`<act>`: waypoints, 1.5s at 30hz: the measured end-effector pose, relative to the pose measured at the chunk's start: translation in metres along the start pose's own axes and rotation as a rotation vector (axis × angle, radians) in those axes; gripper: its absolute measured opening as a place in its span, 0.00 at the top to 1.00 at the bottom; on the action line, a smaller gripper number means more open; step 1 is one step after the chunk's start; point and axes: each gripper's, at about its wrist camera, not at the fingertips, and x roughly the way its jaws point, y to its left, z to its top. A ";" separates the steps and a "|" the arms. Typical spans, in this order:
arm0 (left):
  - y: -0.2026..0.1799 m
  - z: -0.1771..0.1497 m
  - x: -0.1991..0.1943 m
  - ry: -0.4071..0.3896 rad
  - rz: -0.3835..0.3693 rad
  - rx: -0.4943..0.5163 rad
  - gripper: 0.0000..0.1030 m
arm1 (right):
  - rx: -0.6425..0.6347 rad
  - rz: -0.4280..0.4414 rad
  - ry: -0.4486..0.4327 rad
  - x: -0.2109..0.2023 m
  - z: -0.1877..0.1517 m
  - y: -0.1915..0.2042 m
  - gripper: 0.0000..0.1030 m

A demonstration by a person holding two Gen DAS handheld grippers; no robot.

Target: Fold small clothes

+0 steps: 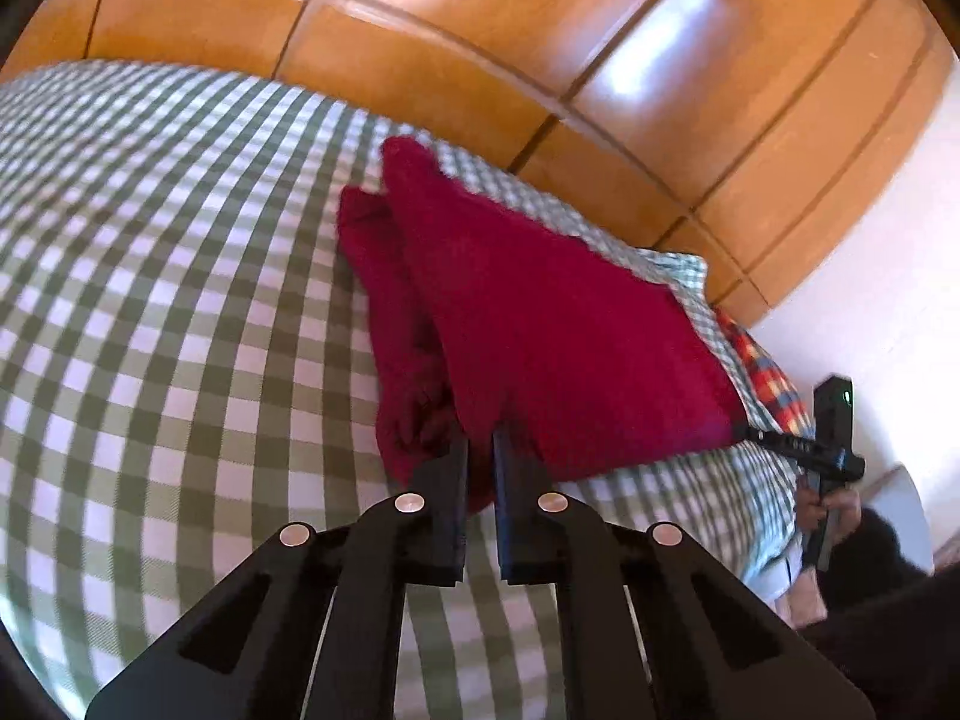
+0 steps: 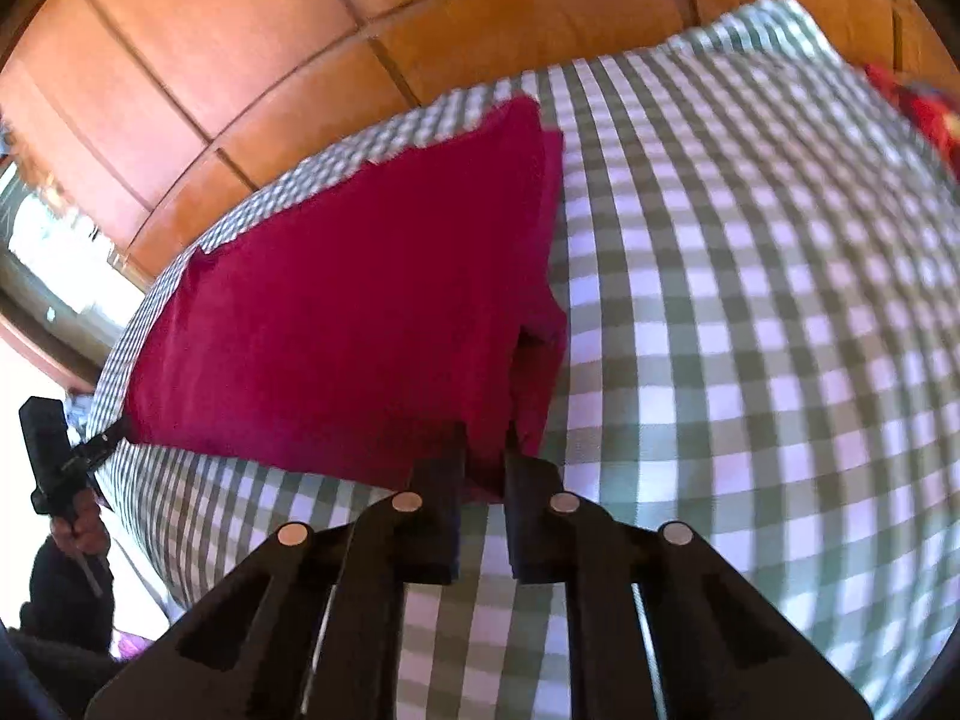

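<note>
A dark red garment (image 1: 540, 330) (image 2: 336, 324) lies on a green-and-white checked bedspread (image 1: 180, 300) (image 2: 750, 300), with a folded layer along one side. My left gripper (image 1: 480, 450) is shut on the garment's near edge, red cloth pinched between its fingers. My right gripper (image 2: 485, 450) is likewise shut on the near edge at the other corner. Each gripper shows small in the other's view, the right gripper (image 1: 750, 432) and the left gripper (image 2: 117, 429), clamped on a corner of the cloth. The stretch of cloth between them is taut.
Orange wooden wardrobe panels (image 1: 540, 60) (image 2: 240, 60) rise behind the bed. A red, blue and yellow plaid cloth (image 1: 774, 378) (image 2: 924, 114) lies at the bed's far end. A person's hand (image 1: 834, 510) (image 2: 78, 528) grips each handle beside the bed.
</note>
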 end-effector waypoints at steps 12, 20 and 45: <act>0.021 -0.076 -0.026 0.086 -0.046 -0.143 0.95 | -0.046 -0.022 0.115 -0.014 -0.073 -0.011 0.93; 0.013 -0.056 -0.038 0.054 -0.030 -0.152 0.93 | -0.120 -0.062 0.129 -0.010 -0.075 0.004 0.72; 0.007 0.042 0.049 -0.014 0.137 -0.156 0.90 | 0.129 -0.183 -0.149 0.045 0.071 -0.006 0.93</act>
